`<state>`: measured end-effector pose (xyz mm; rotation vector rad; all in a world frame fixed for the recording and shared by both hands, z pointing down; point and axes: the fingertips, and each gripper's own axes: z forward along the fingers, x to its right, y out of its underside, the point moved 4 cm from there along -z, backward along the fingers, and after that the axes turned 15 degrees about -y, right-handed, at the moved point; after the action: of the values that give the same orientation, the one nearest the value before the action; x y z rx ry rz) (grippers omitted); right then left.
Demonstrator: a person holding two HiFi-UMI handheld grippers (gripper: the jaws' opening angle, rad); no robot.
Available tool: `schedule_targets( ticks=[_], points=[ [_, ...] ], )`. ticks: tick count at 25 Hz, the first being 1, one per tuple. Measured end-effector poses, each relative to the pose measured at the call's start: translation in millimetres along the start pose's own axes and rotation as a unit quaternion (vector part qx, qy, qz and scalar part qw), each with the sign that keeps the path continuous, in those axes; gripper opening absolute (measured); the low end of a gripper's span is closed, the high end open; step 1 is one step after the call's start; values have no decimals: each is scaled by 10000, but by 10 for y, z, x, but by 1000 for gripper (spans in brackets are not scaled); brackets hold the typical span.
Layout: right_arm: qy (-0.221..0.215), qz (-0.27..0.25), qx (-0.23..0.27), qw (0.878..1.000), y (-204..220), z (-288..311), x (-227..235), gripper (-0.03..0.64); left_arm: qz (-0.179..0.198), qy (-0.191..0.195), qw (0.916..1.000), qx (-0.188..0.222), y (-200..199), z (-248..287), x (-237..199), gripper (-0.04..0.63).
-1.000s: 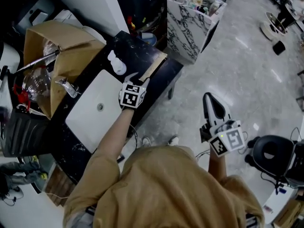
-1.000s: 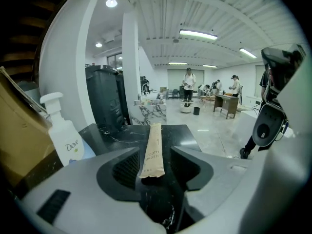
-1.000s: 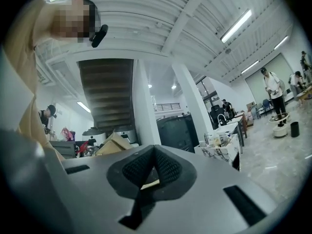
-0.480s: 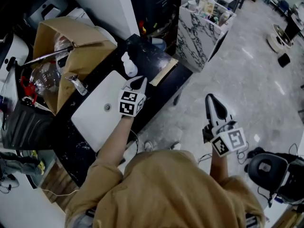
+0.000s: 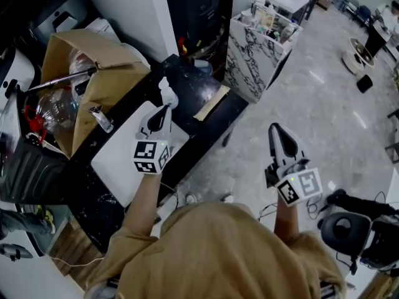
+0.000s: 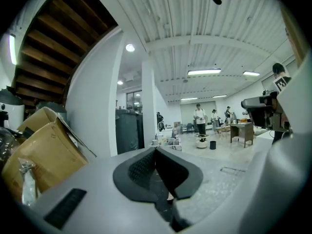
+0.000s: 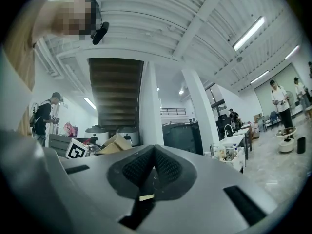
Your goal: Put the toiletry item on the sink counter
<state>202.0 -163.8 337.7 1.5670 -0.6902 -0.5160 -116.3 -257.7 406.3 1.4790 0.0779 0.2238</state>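
Far left: open cardboard box (image 5: 93, 73) on the dark sink counter (image 5: 193, 83), with clear plastic inside it. Just right of the box are the faucet (image 5: 100, 118) and the white sink basin (image 5: 115, 161).

The left gripper (image 5: 163, 112) is over the far right corner of the basin, pointing roughly level toward the back of the counter. Its jaws have just closed. The left gripper view shows the pads pressed together with nothing between them, so it is clenched and empty.

The white bottle (image 5: 167, 92) stands on the counter just past the basin's corner. In the head view it is right at the left gripper's tip. Can't tell from that view whether they touch or are just close. The bottle is not in any grip.

Right of the bottle, a flat cardboard strip (image 5: 212, 103) lies along the counter's front edge. Beyond the counter's end is a marble-patterned cabinet (image 5: 249, 61) with small items on top.

The right gripper (image 5: 275, 132) is over the grey floor (image 5: 324, 98), well apart from the counter and pointing level. The right gripper view shows the pads meeting with nothing held, so it is also clenched and empty.

Lower right: a black round chair base (image 5: 340, 226) on the floor.
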Motion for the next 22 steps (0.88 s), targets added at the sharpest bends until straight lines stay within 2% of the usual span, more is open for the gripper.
schedule_targets(
  ticks=[11, 17, 22],
  points=[
    [369, 7, -14, 9993, -95, -182, 5, 3, -175, -251, 9975, 643, -526, -565, -426, 5],
    [614, -65, -42, 9981, -140, -294, -4, 3, -153, -96, 9963, 842, -604, -777, -487, 5],
    [837, -137, -127, 9963, -137, -399, -36, 3, -282, -110, 9948, 972, -642, -898, -569, 5]
  ],
)
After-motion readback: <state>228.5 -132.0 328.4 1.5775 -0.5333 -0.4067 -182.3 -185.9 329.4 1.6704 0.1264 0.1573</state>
